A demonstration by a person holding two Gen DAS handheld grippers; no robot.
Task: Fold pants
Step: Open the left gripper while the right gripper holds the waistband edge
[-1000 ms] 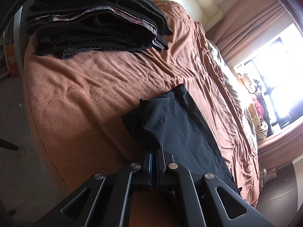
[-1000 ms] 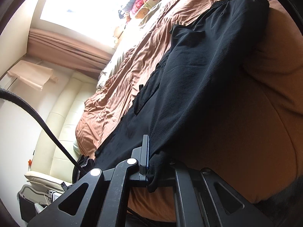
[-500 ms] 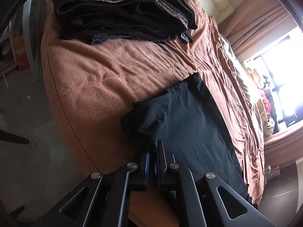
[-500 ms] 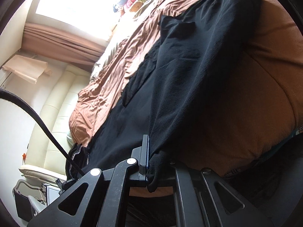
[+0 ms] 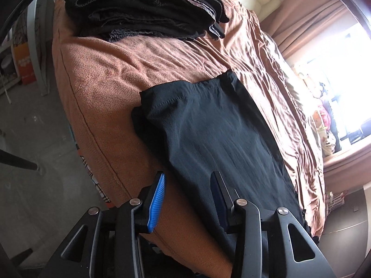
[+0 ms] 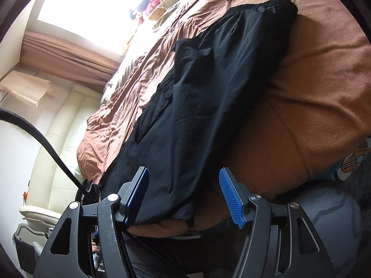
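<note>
- The black pants (image 5: 208,134) lie folded lengthwise along the bed (image 5: 111,74) edge.
- Left gripper (image 5: 187,194): fingers have just spread, pinching nothing.
- Right gripper (image 6: 183,192): fingers likewise just opened, pants hem loose between them.

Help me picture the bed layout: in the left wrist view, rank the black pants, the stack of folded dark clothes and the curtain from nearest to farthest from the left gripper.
From the left gripper, jaws just opened:
1. Black pants, directly ahead, flat on the brown bedspread.
2. Stack of folded dark clothes, top left, farther up the bed.
3. Curtain, top right, beyond the bed.
</note>
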